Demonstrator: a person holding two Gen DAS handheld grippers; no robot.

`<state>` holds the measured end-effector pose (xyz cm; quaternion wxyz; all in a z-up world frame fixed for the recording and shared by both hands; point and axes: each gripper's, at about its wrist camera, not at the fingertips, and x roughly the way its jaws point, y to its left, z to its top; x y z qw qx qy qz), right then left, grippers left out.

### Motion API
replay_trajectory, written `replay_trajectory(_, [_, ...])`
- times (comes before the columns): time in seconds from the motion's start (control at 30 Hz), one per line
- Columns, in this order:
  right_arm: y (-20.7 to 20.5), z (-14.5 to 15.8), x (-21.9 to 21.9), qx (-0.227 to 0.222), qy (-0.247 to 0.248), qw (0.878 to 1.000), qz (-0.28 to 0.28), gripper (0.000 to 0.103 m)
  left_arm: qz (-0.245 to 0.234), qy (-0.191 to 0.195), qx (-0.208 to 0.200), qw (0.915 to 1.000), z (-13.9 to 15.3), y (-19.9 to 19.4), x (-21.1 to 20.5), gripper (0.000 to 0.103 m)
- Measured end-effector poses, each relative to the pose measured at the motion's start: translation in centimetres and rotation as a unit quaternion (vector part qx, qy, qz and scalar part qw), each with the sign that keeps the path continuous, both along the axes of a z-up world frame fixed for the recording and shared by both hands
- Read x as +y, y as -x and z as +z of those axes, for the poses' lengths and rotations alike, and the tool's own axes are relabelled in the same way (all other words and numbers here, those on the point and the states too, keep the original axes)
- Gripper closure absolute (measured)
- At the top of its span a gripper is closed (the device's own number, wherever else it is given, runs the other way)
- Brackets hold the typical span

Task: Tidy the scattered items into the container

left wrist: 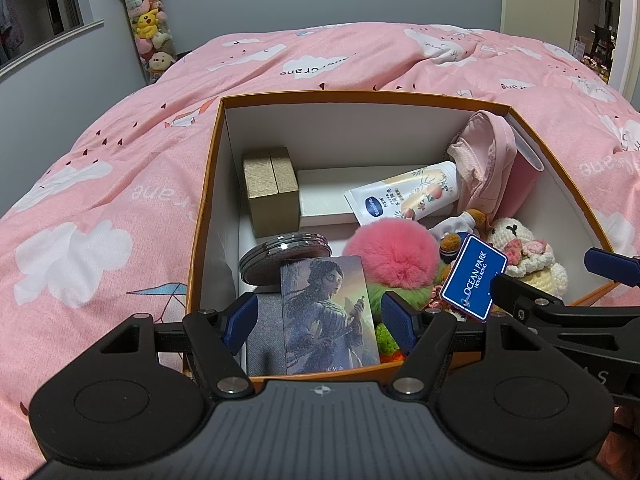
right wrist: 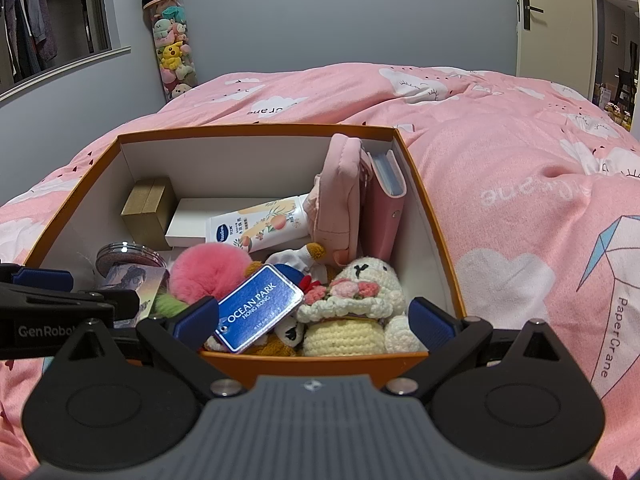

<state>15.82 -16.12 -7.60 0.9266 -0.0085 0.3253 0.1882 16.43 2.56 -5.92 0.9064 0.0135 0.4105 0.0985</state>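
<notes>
An orange box (left wrist: 360, 95) (right wrist: 256, 128) with white walls sits on the pink bed. Inside lie a gold case (left wrist: 272, 190), a lotion tube (left wrist: 404, 196) (right wrist: 260, 224), a pink pouch (left wrist: 486, 160) (right wrist: 340, 196), a pink pompom (left wrist: 394, 254) (right wrist: 210, 270), a round mirror (left wrist: 280, 258), a picture card (left wrist: 326, 316), a blue Ocean Park tag (left wrist: 474, 278) (right wrist: 260, 308) and a crochet bunny (left wrist: 528, 256) (right wrist: 360, 304). My left gripper (left wrist: 318, 320) (right wrist: 80, 290) hangs open over the box's near left corner, the card below its fingers. My right gripper (right wrist: 314, 318) (left wrist: 560, 280) is open above the bunny and tag.
The pink duvet (left wrist: 120, 184) (right wrist: 520, 168) surrounds the box on all sides. A tall tube of plush toys (left wrist: 150, 28) (right wrist: 174, 52) stands against the grey wall at the back left. A door (right wrist: 552, 16) stands ajar at the back right.
</notes>
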Motion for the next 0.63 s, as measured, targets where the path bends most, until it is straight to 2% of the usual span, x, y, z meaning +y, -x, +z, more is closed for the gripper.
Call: replay_trajectory(0.63, [-0.01,-0.04,0.02,0.000,0.001,1.000,0.000,0.002,0.000,0.002,0.000,1.0000,-0.06,0.15,0.00,0.023])
